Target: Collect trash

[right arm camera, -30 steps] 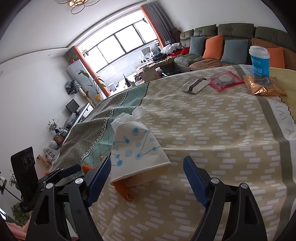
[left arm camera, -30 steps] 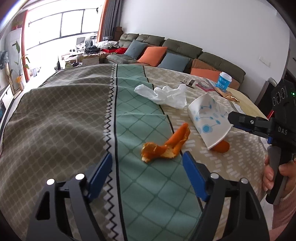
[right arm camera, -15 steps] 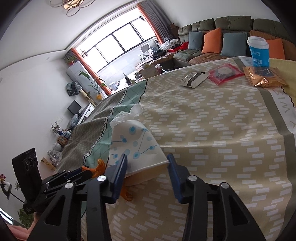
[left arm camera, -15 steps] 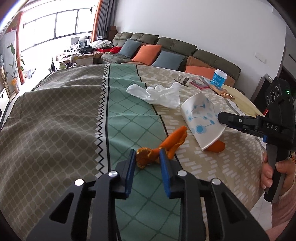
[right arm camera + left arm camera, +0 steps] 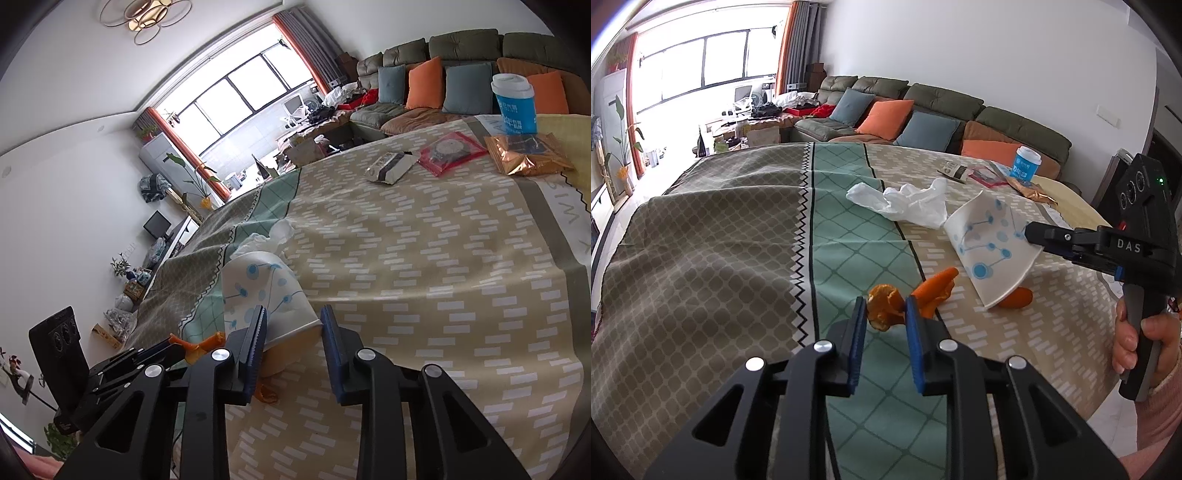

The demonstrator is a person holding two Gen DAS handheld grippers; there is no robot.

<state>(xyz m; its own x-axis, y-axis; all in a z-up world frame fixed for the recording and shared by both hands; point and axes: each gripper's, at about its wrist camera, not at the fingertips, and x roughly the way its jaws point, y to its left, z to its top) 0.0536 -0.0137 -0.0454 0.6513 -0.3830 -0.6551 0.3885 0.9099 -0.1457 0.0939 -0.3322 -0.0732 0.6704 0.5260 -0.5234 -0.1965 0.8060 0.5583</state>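
Here, orange peel (image 5: pixel 886 306), a curled piece, sits between the blue pads of the left gripper (image 5: pixel 884 314), lifted slightly off the tablecloth (image 5: pixel 701 266); jaws closing, pads pressing the peel on both sides. A 2nd peel strip (image 5: pixel 934 288) lies just right of it on the cloth, touching or nearly touching the right-hand pad; cannot tell whether the two pieces are joined. A 3rd orange piece (image 5: pixel 1015 298) pokes out from under the rim of the paper cup (image 5: pixel 990 251), white w/ blue dot-and-line print, tipped on its side w/ rim toward the table's near edge. Right gripper (image 5: pixel 291 325) straddles the cup's rim end; jaws closing, left pad against the cup wall, right pad at or just beside the rim, contact on that side not clear. In the left wrist view the right gripper comes in from the right edge, fingers reaching the cup, handle held by a hand (image 5: pixel 1137 343) w/ pink sleeve. Behind the cup: crumpled white plastic bag (image 5: pixel 905 203), on the green/beige border of the cloth. Far end of table: small box (image 5: pixel 391 166), red packet (image 5: pixel 450 151), gold foil wrapper (image 5: pixel 524 155), blue lidded cup (image 5: pixel 515 103). Background: green sofa (image 5: pixel 923 107) w/ orange and blue cushions, large window (image 5: pixel 701 70).
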